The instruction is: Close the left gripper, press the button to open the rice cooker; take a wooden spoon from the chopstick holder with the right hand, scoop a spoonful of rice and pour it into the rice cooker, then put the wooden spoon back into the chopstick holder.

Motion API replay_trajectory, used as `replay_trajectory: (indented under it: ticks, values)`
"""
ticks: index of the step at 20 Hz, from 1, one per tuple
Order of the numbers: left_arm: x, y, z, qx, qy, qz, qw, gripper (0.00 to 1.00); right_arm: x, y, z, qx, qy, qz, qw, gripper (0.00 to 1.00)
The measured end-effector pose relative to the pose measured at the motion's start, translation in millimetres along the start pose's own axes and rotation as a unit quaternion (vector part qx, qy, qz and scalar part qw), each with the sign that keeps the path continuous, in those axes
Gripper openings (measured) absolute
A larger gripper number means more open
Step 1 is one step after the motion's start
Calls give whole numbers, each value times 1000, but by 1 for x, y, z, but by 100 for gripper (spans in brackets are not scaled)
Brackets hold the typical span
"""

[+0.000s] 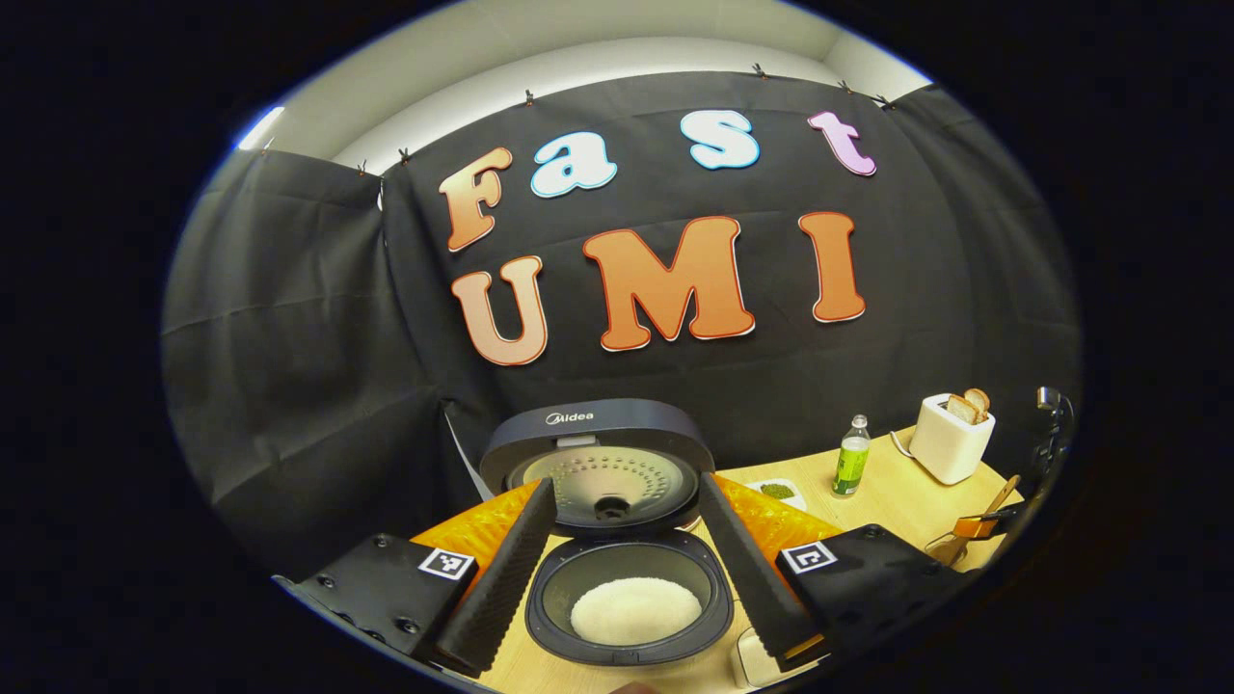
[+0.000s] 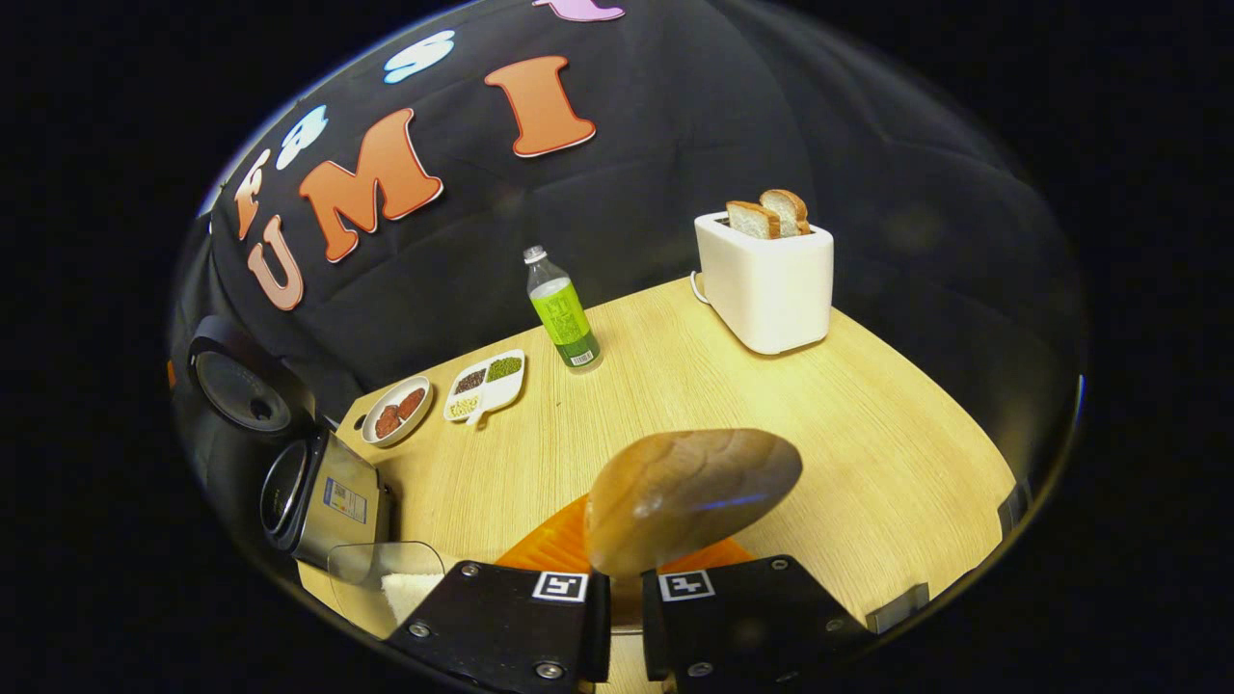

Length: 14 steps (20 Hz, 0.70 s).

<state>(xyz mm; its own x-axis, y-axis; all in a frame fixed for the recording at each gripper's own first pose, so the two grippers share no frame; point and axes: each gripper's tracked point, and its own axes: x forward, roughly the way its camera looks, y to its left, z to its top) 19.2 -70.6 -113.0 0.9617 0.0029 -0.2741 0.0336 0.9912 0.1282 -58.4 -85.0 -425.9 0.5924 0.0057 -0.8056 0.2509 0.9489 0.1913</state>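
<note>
Rice cooker (image 1: 617,540) stands open on the table (image 2: 771,424), lid raised, white rice (image 1: 636,610) in its pot, framed by the left gripper (image 1: 631,598) with fingers spread apart. Right gripper (image 2: 625,588) is clamped on the wooden spoon (image 2: 689,496), its bowl raised over the table, cooker off to its left.

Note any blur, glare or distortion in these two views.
Right gripper view: the wooden spoon sits close to the lens, soft and out of focus, with a faint bluish glint; the toaster and bottle stay sharp. Left gripper view: fisheye bending curves the table edge; the rice cooker is crisp, no glare.
</note>
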Motion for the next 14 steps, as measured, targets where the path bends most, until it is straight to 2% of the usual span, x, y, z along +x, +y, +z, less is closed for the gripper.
replay_trajectory:
  ticks: [2,3,4,5,8,10,11,12,14]
  values:
    - [2,-3,1,5,-1,-4,1000,100,3,-1,-7,-7,9,-3,1000,14]
    - [2,-4,1,7,-1,-7,1000,99,5,-1,-11,-9,14,-5,1000,9]
    - [3,-6,3,9,-1,-9,1000,97,4,-2,-16,-11,23,-5,1000,15]
    - [3,-8,4,11,-2,-13,1000,96,0,1,-18,-6,17,-2,1000,16]
    - [4,-15,7,14,-6,-21,1000,92,2,-3,-21,2,37,-3,999,12]
    - [4,-19,8,15,-8,-27,1000,97,1,-2,-20,15,45,-2,999,13]
    - [5,-21,8,14,-8,-29,999,100,-1,-3,-18,18,47,-4,999,14]
    - [5,-23,8,14,-9,-31,999,92,-1,-4,-19,20,47,-7,999,21]
    - [6,-24,8,13,-9,-34,999,92,-6,-5,-14,17,43,-9,999,28]
